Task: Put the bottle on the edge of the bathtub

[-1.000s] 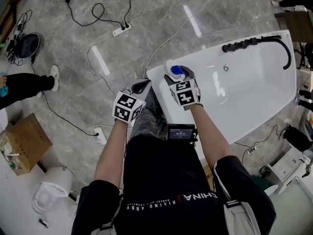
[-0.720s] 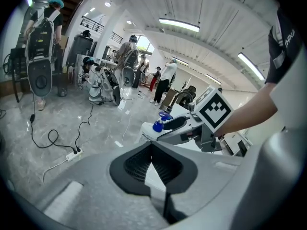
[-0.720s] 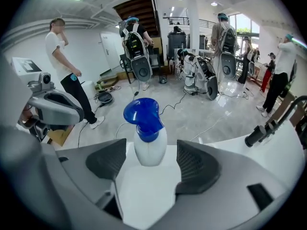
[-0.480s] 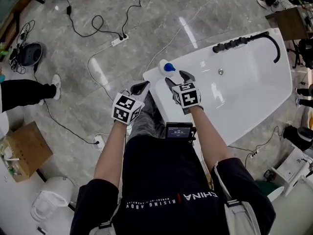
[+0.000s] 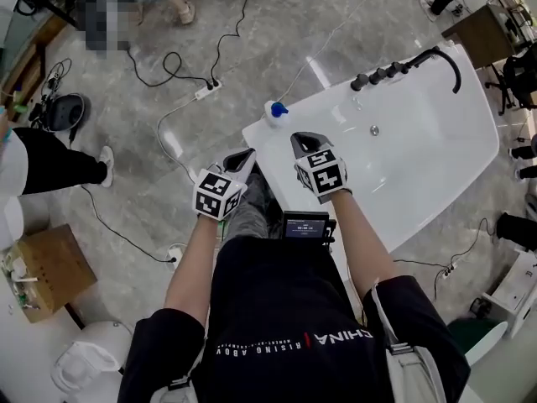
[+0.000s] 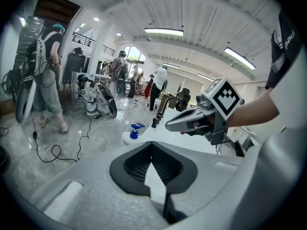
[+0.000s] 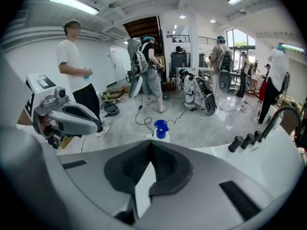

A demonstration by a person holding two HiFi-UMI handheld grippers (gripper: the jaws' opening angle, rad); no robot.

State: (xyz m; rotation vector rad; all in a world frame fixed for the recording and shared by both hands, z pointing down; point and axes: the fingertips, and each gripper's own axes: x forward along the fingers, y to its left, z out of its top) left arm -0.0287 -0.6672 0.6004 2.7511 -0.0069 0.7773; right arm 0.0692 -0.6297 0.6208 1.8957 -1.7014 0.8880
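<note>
A white bottle with a blue cap (image 5: 273,112) stands upright on the corner rim of the white bathtub (image 5: 257,136); it also shows as the bottle (image 6: 131,136) and the bottle (image 7: 160,130). My right gripper (image 5: 303,140) hovers over the tub rim, a short way back from the bottle and apart from it. Its jaws are closing and meet at the tips with nothing between them. My left gripper (image 5: 245,157) hangs just outside the tub's near corner, shut and empty. In the left gripper view the right gripper (image 6: 169,126) points toward the bottle.
A black faucet set (image 5: 394,70) lines the tub's far rim. Cables and a power strip (image 5: 206,91) lie on the grey floor. A person's legs (image 5: 59,162) and a cardboard box (image 5: 46,271) are at the left. Several people and bags stand further off.
The right gripper, open around the bottle a second ago, let it go, drew back toward me and closed. The bottle stays upright on the tub corner. The left gripper barely moved.
</note>
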